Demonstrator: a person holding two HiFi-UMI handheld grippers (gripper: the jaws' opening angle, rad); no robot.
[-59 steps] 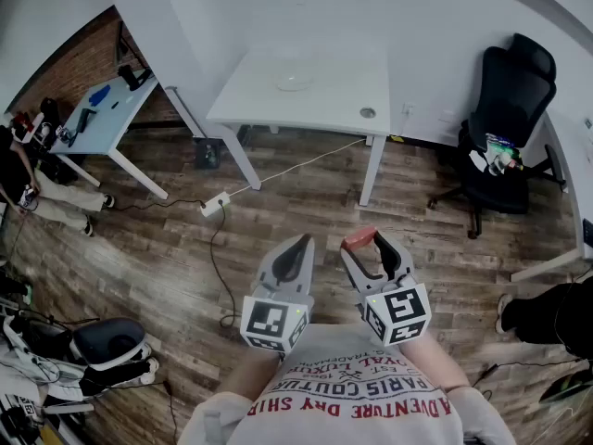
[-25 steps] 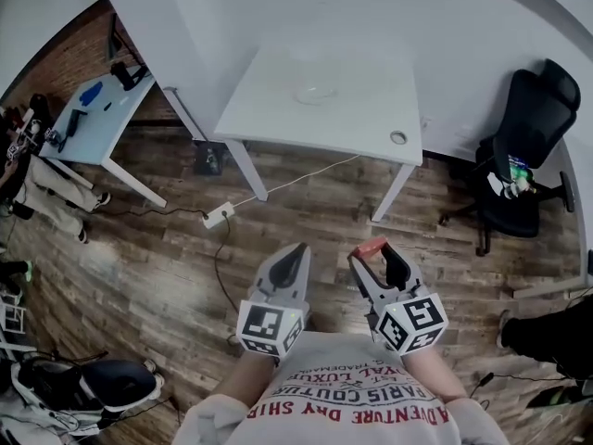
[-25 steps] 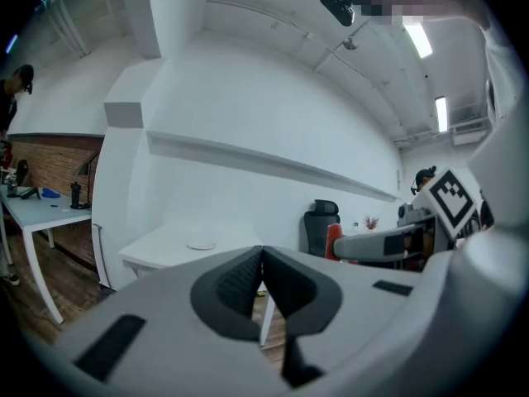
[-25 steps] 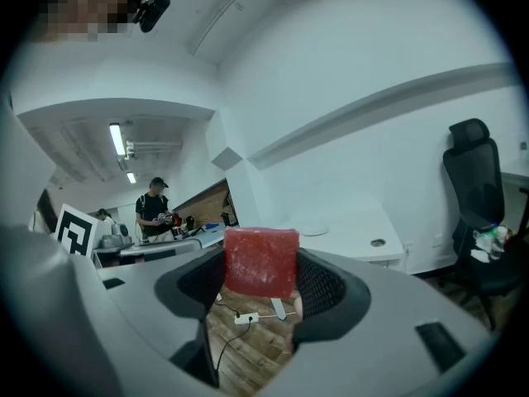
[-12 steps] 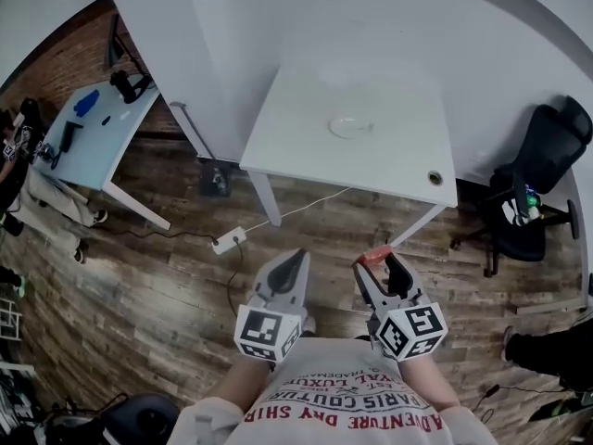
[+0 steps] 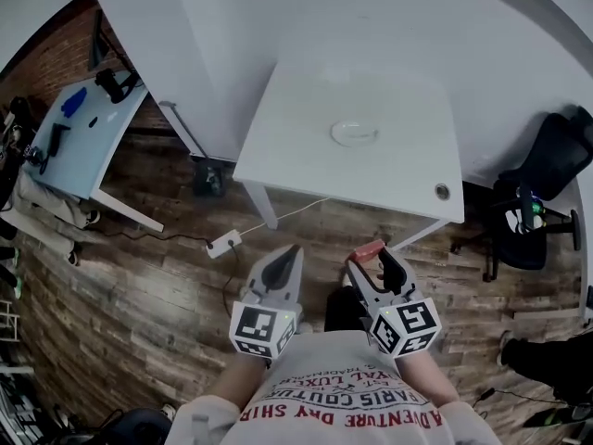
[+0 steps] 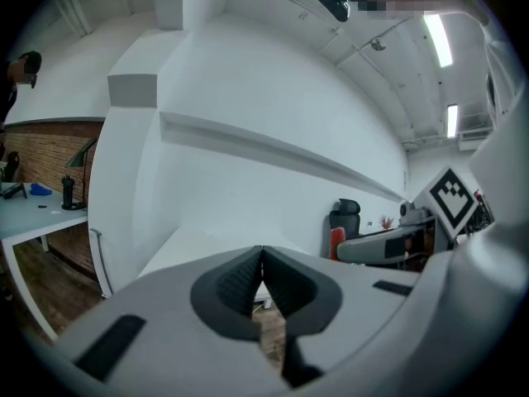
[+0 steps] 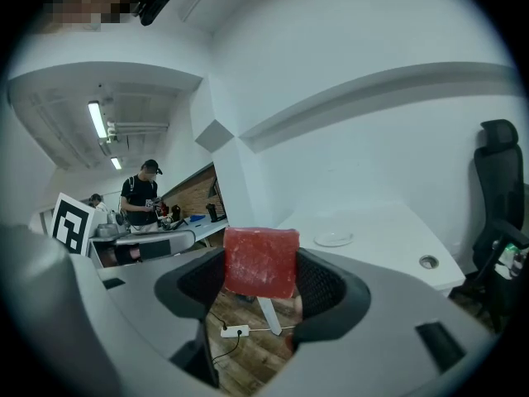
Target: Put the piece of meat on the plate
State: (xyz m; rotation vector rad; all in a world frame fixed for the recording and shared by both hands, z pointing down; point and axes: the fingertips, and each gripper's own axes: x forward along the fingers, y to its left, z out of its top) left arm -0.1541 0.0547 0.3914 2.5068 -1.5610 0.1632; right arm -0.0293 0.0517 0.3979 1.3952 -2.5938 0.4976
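Note:
A red slab of meat (image 8: 260, 261) sits clamped between the jaws of my right gripper (image 8: 263, 281); in the head view the meat (image 6: 368, 249) pokes out at the tip of the right gripper (image 6: 372, 260). My left gripper (image 6: 290, 259) is shut with nothing in it, its jaws meeting in the left gripper view (image 7: 262, 270). A white plate (image 6: 353, 133) lies near the middle of the white table (image 6: 296, 156) ahead of both grippers. The same plate (image 8: 334, 238) shows small beyond the meat in the right gripper view. Both grippers hang over the wooden floor, short of the table's near edge.
A cable hole (image 6: 442, 191) marks the table's near right corner. A power strip (image 6: 225, 243) and its cable lie on the floor by the table's left leg. A black office chair (image 6: 542, 202) stands at right, a light blue desk (image 6: 65, 146) at left. A person (image 8: 140, 193) stands far off.
The white table and plate have come nearer and lower in the head view. Both grippers keep their places in front of the body, the right still holding the meat.

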